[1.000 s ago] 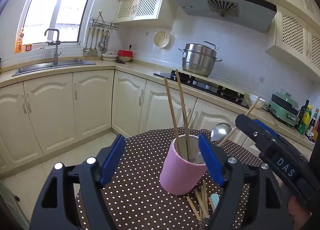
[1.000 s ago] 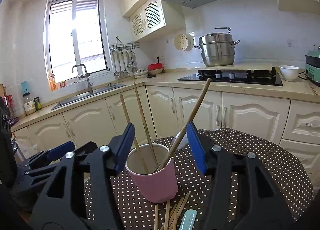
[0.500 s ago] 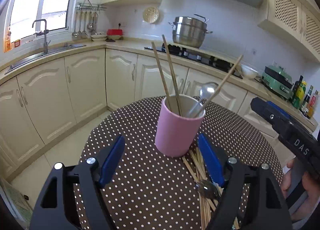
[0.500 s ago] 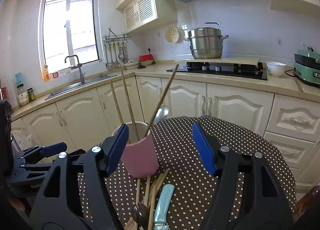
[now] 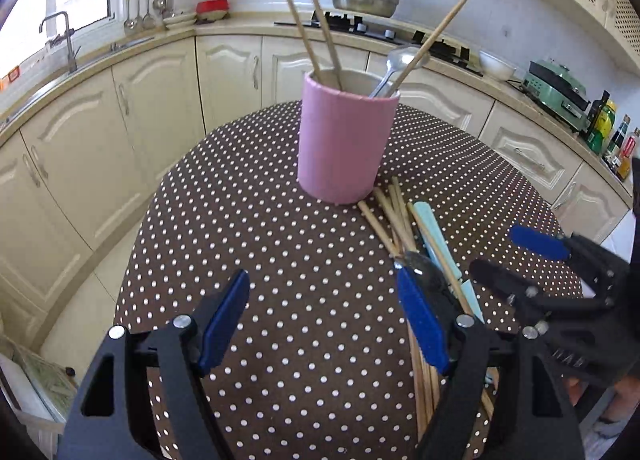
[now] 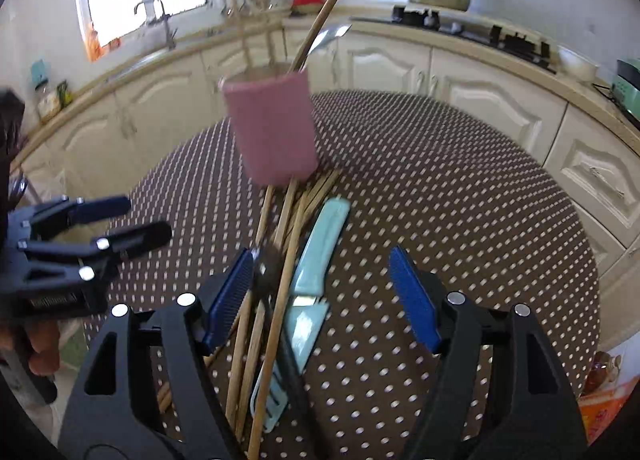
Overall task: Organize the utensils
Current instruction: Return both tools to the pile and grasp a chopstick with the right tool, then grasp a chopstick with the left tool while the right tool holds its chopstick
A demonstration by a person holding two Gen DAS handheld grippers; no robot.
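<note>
A loose bundle of thin wooden chopsticks [image 6: 280,284] lies on the brown polka-dot tablecloth [image 5: 280,260] beside a pale-blue-handled knife [image 6: 320,244], just in front of the tall pink cylindrical holder [image 5: 344,140] (already holding a few utensils). The right gripper [image 6: 324,292], whose jaws have just been opening, hangs spread and empty over that pile, and the left gripper [image 5: 320,320] is spread and empty too. The sticks look light, stiff and prone to roll, so a pinch near mid-length seems safest, and the knife is best taken by its handle.
</note>
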